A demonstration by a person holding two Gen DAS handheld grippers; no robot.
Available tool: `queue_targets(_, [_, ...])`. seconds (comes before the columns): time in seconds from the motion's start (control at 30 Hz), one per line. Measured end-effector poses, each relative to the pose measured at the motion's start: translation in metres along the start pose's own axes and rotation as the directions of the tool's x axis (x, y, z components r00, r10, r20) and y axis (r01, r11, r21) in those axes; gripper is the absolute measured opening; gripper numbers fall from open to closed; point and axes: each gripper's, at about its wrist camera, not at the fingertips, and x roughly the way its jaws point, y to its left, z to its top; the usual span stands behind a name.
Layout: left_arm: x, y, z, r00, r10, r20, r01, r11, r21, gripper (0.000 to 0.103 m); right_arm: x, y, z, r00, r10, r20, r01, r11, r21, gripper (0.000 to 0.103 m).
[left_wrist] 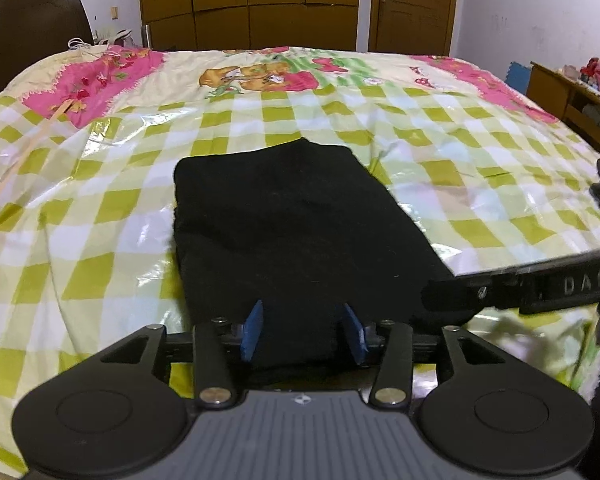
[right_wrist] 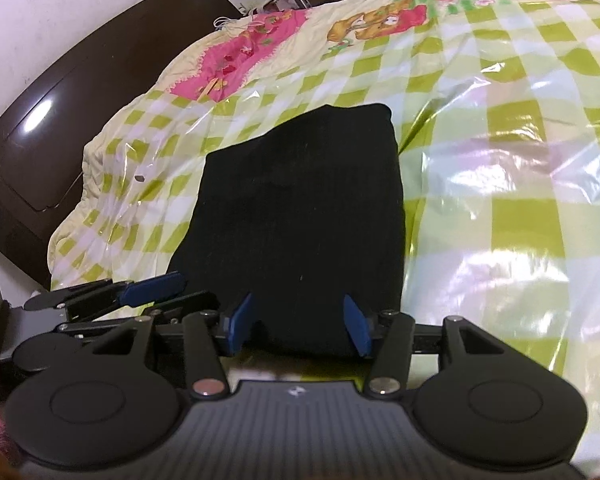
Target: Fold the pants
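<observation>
So in the left wrist view, the pants [left_wrist: 296, 232] are lying on the bed [left_wrist: 100, 240] as a neat black rectangle, already folded up compact from the looks of it. The left gripper [left_wrist: 304, 334] sits right at the near edge of the pile, jaws apart, blue pads on either side of the cloth edge but not pinching it as far as I can tell. The right gripper [left_wrist: 452, 294] pokes in from the right side, resting near the pants' right corner. Over in the right wrist view, same story: pants [right_wrist: 300, 216] flat on the checked bedspread under that shiny plastic sheet [right_wrist: 520, 184], the right gripper [right_wrist: 298, 326] with jaws apart straddling the near hem, nothing clamped. The left gripper [right_wrist: 152, 286] shows at the lower left, just beside the pile. My guess is the folding's basically done and both have let go. If another fold is wanted, the next move needs both jaws closing on the near edge and carrying it over evenly.
</observation>
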Motion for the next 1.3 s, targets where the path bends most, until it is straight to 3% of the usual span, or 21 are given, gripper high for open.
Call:
queue_targets(0.23, [-0.001, -0.015, -0.004, 0.999, 0.034, -0.012, -0.033, 0.999, 0.025, 0.065, -0.008, 0.001, -0.010, 1.000, 0.004, 0.013, -0.004, 1.000, 0.008, 0.056])
queue_targets(0.7, [-0.008, -0.021, -0.011, 0.999, 0.031, -0.016, -0.031, 1.000, 0.005, 0.077, -0.012, 0.002, -0.020, 1.000, -0.017, 0.016, 0.017, 1.000, -0.001, 0.056])
queue_targets(0.93, [-0.016, -0.016, -0.018, 0.999, 0.032, -0.014, -0.033, 0.997, -0.068, 0.091, -0.018, 0.003, -0.026, 0.999, -0.026, 0.021, 0.027, 1.000, -0.016, 0.057])
queue_targets(1.07, [-0.018, -0.010, -0.023, 0.996, 0.088, -0.029, -0.090, 0.990, -0.105, 0.102, -0.019, 0.004, -0.031, 0.999, -0.034, 0.010, 0.034, 0.999, -0.026, 0.057])
queue_targets(1.3, [-0.017, -0.007, -0.030, 0.994, 0.089, -0.058, -0.096, 0.988, -0.124, 0.102, -0.012, 0.007, -0.036, 0.998, -0.052, -0.027, 0.051, 0.997, -0.053, 0.057])
